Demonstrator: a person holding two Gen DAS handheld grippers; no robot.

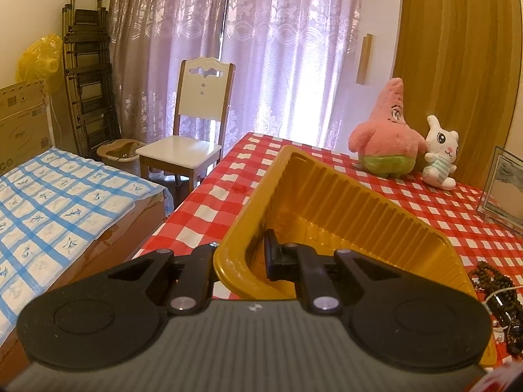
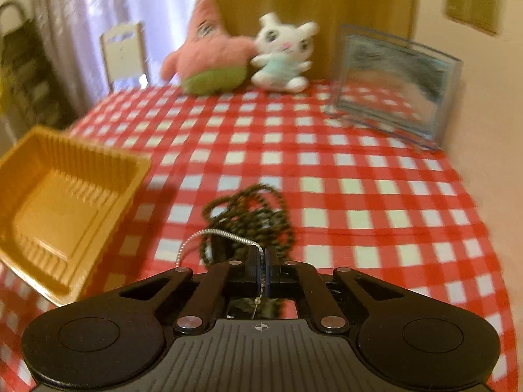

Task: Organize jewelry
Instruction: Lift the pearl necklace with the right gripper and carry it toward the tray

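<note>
tray: the yellow tray is tipped up off the tabletop, its open side turned toward the jewelry; I judge it is held this way so that pieces can be dropped or slid in with little travel.
left gripper: the left gripper has its fingers clamped on the tray's near wall, one finger inside and the other outside (the outer one is mostly hidden by the rim).
left pose: it reaches in level and low from 6 o'clock, wrist canted so the tray's far corner rises toward 12 o'clock.
chain: a thin silver chain arcs out to 10 o'clock from the right gripper, whose fingers are pressed together on it; a small bead of it dangles below them.
beads: the dark bead strands lie heaped on the tabletop just ahead of the right fingers at 12 o'clock, possibly tangled with the chain (blur leaves this unclear).
right pose: low over the cloth, pointing forward, tray at its 9 o'clock, near but apart.
step: likely carrying the chain to the tray, which is bare.
bystanders: the plush toys and the frame stand well back at 12 to 1 o'clock.
</note>
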